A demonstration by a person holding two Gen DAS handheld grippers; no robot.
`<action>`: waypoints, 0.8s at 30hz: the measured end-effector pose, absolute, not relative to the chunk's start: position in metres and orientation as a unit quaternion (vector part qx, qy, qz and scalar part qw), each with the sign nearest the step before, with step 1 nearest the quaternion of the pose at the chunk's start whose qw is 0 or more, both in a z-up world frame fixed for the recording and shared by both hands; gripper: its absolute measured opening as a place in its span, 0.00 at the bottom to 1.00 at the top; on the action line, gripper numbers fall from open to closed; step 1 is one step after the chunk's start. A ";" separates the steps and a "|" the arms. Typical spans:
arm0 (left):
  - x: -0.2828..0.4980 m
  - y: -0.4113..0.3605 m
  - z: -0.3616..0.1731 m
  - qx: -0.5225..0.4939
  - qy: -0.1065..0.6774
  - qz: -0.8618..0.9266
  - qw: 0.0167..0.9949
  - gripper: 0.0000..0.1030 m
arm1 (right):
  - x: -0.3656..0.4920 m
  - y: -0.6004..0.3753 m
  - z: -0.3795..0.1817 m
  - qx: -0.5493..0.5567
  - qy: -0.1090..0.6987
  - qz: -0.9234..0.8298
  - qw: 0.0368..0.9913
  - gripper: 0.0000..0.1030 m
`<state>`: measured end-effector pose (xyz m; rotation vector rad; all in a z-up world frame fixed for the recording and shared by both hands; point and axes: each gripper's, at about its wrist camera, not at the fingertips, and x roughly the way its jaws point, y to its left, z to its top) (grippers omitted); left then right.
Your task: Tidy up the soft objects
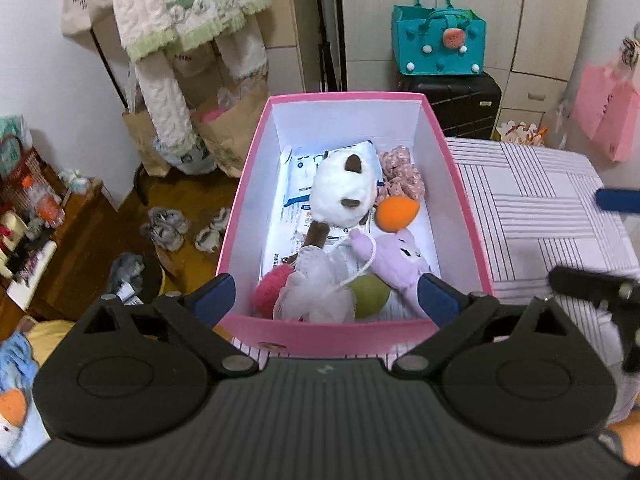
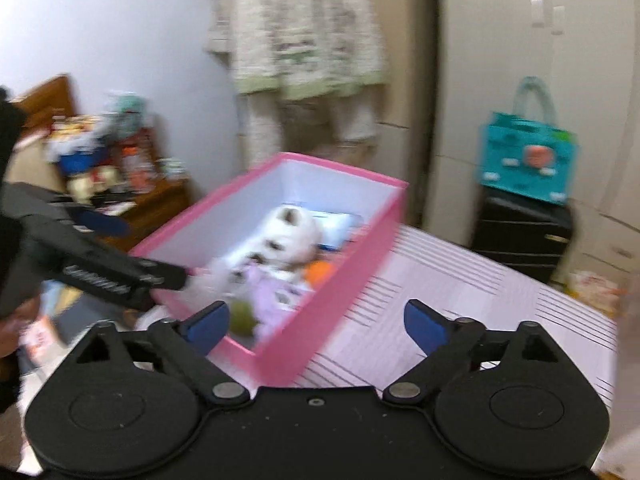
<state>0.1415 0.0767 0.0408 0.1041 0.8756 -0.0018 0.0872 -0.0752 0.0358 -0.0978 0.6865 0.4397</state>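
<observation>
A pink box (image 1: 344,97) with a white inside stands on the striped bed (image 1: 532,208). In it lie a white plush (image 1: 344,192) with brown ears, an orange ball (image 1: 396,210), a lilac plush (image 1: 400,260), a white mesh puff (image 1: 316,294), a pink yarn ball (image 1: 270,286), a green ball (image 1: 370,294) and a floral scrunchie (image 1: 402,176). My left gripper (image 1: 326,284) hangs open above the box's near end, holding nothing. In the blurred right wrist view my right gripper (image 2: 316,308) is open and empty over the box's (image 2: 352,256) near corner. Its blue fingertip (image 1: 618,200) shows at the left wrist view's right edge.
A teal bag (image 1: 440,40) sits on a black suitcase (image 1: 464,108) behind the box. A quilted garment (image 1: 180,12) hangs over paper bags (image 1: 228,128). A cluttered wooden stand (image 1: 60,248) and slippers (image 1: 168,228) are on the floor to the left. Pink bags (image 1: 608,112) hang at the right.
</observation>
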 end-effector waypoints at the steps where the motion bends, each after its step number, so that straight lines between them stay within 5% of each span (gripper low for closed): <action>1: 0.138 0.074 0.042 0.054 0.421 0.000 0.905 0.96 | 0.082 -0.078 0.037 -0.050 0.331 0.203 0.920 0.94; 13: 0.108 0.041 0.043 0.049 0.405 -0.023 0.913 0.96 | 0.027 -0.140 0.064 0.029 0.260 0.151 0.953 0.94; 24: 0.095 0.029 0.043 0.046 0.404 -0.037 0.913 0.96 | 0.015 -0.134 0.049 -0.036 0.327 0.056 0.943 0.96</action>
